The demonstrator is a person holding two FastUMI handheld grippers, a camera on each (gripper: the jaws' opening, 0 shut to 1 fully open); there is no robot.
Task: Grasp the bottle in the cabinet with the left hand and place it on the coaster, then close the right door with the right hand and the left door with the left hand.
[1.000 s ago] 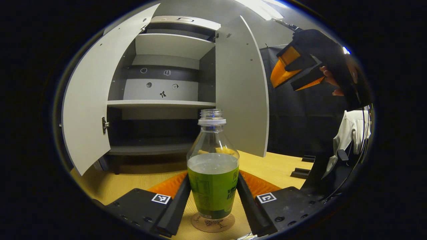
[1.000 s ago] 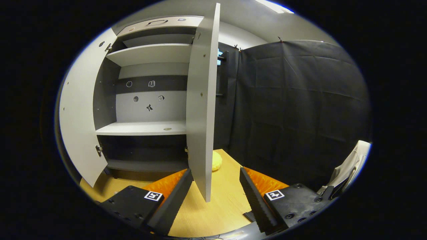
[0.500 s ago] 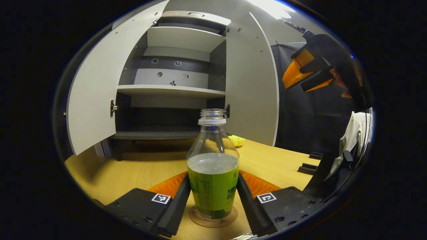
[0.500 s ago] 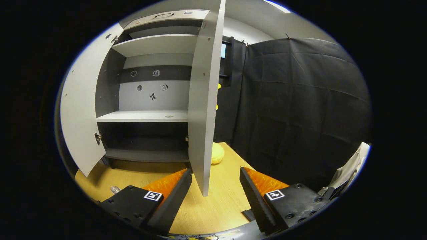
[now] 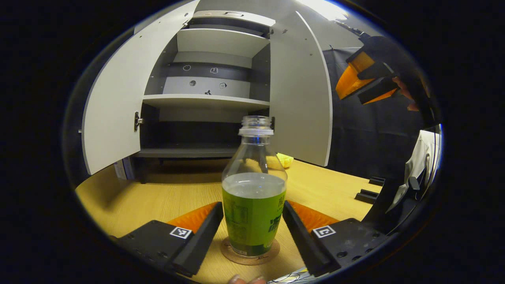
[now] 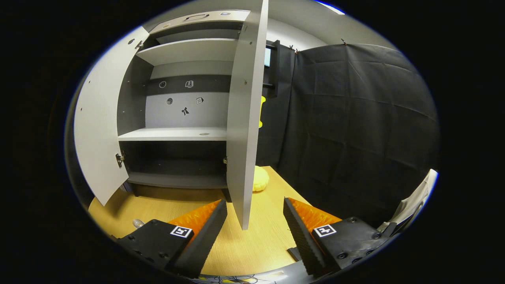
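A clear bottle (image 5: 253, 185) with a green label and no cap stands upright on a round cork coaster (image 5: 273, 252) on the wooden table. My left gripper (image 5: 253, 208) is open, its fingers flanking the label a hair off each side. Behind it the grey cabinet (image 5: 205, 103) has its left door (image 5: 114, 106) and right door (image 5: 303, 102) swung wide. My right gripper (image 6: 254, 209) is open and empty, low over the table, facing the edge of the right door (image 6: 241, 118). In the left gripper view the right gripper (image 5: 367, 79) hangs high at the right in a hand.
A yellow lump (image 6: 260, 179) lies on the table behind the right door. Black blocks (image 5: 367, 195) sit at the table's right edge, with a white garment (image 5: 418, 157) beyond. The cabinet shelves (image 6: 173, 134) are bare. A fingertip (image 5: 246, 279) shows at the bottom edge.
The bottle came down onto the coaster and the left fingers spread slightly off it. The right gripper drifted a little lower, still facing the door edge.
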